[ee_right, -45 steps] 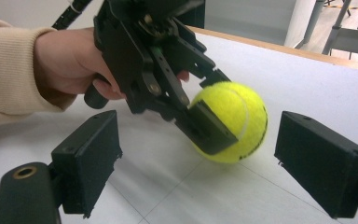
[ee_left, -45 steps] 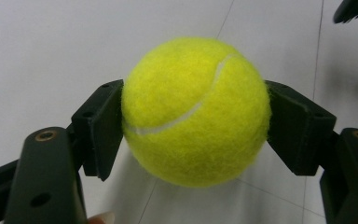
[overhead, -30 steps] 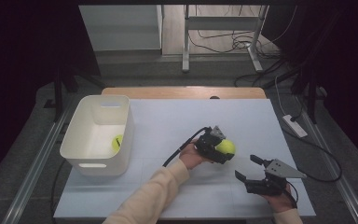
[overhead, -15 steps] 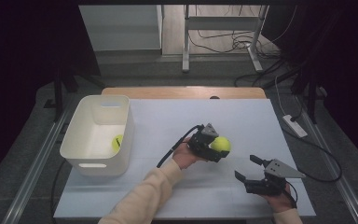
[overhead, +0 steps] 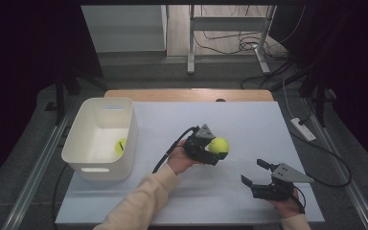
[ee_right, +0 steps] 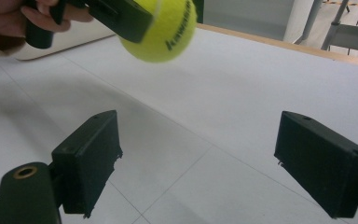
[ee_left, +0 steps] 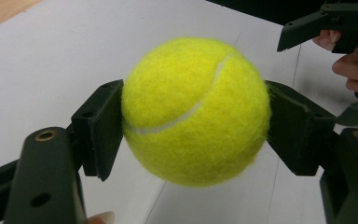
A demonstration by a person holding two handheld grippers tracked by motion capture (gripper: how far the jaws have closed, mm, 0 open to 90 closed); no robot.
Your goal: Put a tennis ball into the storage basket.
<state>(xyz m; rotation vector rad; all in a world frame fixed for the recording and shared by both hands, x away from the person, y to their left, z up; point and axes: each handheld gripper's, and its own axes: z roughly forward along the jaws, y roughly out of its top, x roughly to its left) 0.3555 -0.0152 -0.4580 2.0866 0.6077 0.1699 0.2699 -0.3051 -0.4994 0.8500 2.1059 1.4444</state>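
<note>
A yellow tennis ball (overhead: 219, 145) hangs a little above the white table (overhead: 249, 120), near its middle. My left gripper (overhead: 215, 152) is shut on it. In the left gripper view both black pads press the ball (ee_left: 196, 107) from either side. My right gripper (overhead: 252, 171) stands open near the front right of the table, its jaws wide apart with nothing between them (ee_right: 200, 158). From the right gripper view the held ball (ee_right: 161, 30) floats at the upper left, with printed lettering on it. A second yellow ball (overhead: 120, 146) lies inside the white bin (overhead: 96, 167).
The white bin stands at the table's left side, its rim higher than the tabletop. A wooden strip (overhead: 187, 94) edges the far side. A cable (overhead: 170, 151) trails back from the left gripper. Table legs and cords lie on the floor beyond.
My left gripper has lifted the ball and carried it a little to the left, toward the bin. The right gripper has stayed where it was.
</note>
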